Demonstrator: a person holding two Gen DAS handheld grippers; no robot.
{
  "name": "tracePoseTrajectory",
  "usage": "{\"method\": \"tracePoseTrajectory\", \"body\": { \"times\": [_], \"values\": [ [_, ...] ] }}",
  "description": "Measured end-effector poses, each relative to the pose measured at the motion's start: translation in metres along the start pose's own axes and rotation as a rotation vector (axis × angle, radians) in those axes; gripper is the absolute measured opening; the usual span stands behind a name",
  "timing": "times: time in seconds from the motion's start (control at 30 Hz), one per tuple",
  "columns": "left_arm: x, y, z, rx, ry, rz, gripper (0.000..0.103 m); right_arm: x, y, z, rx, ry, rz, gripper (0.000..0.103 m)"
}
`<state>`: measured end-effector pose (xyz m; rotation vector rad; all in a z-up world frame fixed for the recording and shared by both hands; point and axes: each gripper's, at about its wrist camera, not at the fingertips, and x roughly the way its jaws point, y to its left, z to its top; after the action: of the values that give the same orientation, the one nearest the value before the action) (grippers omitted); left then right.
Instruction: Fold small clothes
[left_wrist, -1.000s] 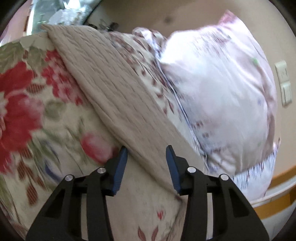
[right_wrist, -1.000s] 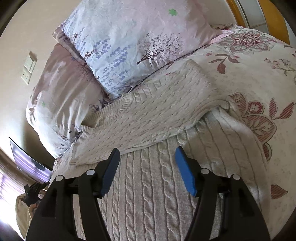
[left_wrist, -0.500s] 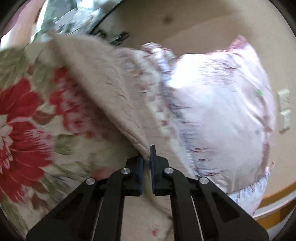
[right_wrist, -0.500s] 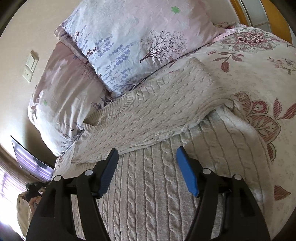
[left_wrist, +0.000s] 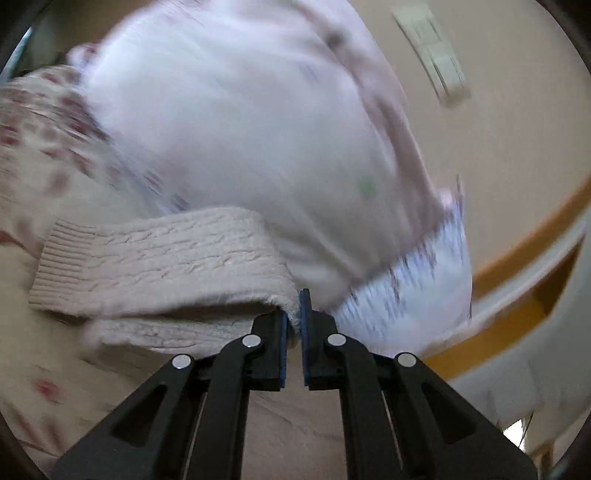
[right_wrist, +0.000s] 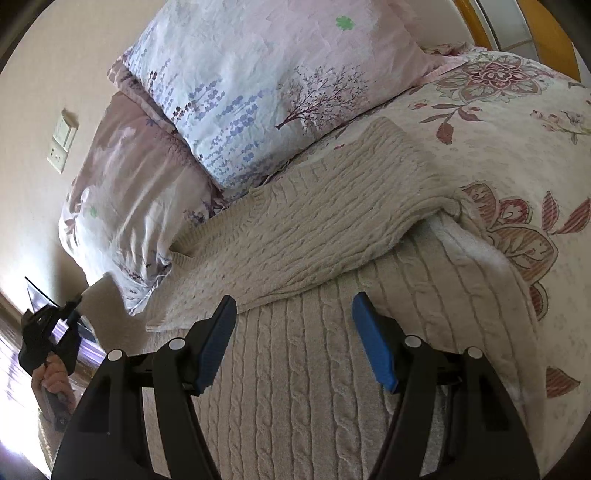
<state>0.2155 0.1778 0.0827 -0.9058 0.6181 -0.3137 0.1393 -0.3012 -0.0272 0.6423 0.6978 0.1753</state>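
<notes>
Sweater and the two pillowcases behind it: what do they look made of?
The sweater looks like thick cream cable-knit yarn, wool or acrylic, matte and fuzzy, with raised braids and a ribbed cuff. The pillowcases look like thin printed woven cotton or a blend, judging by their fine crinkles and a slight sheen.

Two pillows (right_wrist: 258, 85), floral bedspread (right_wrist: 517, 122), wall switch (right_wrist: 62, 142)

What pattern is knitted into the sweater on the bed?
The sweater is cream with raised cable stripes, clearest in the right wrist view.
</notes>
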Motion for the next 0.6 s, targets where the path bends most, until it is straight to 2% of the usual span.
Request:
{"method": "tracePoseTrajectory", "body": {
  "times": [0.07, 0.17, 0.23, 0.27, 0.33, 0.4, 0.5, 0.6],
  "values": [
    [0.029, -0.018, -0.023, 0.044, 0.073, -0.008, 0.006, -0.001, 0.0, 0.001, 0.002, 0.0, -0.005, 0.067],
    [0.085, -0.039, -0.072, 0.128, 0.261, 0.014, 0.006, 0.0, 0.007, 0.002, -0.033, 0.027, -0.042, 0.067],
    [0.107, -0.041, -0.094, 0.152, 0.365, 0.034, 0.015, -0.003, 0.02, 0.004, -0.093, 0.056, -0.053, 0.067],
    [0.112, -0.04, -0.103, 0.161, 0.407, 0.045, 0.027, -0.006, 0.026, 0.006, -0.118, 0.058, -0.054, 0.067],
    [0.104, -0.036, -0.108, 0.178, 0.411, 0.027, 0.034, -0.013, 0.045, 0.011, -0.206, 0.056, -0.053, 0.067],
    [0.083, -0.03, -0.104, 0.201, 0.373, 0.017, 0.046, -0.017, 0.071, 0.016, -0.333, 0.059, -0.042, 0.067],
    [0.047, -0.011, -0.091, 0.191, 0.284, 0.047, 0.048, -0.01, 0.109, 0.015, -0.494, 0.084, -0.01, 0.067],
    [0.023, 0.015, -0.076, 0.142, 0.217, 0.104, 0.047, 0.012, 0.163, 0.001, -0.7, 0.134, 0.083, 0.066]
  ]
}}
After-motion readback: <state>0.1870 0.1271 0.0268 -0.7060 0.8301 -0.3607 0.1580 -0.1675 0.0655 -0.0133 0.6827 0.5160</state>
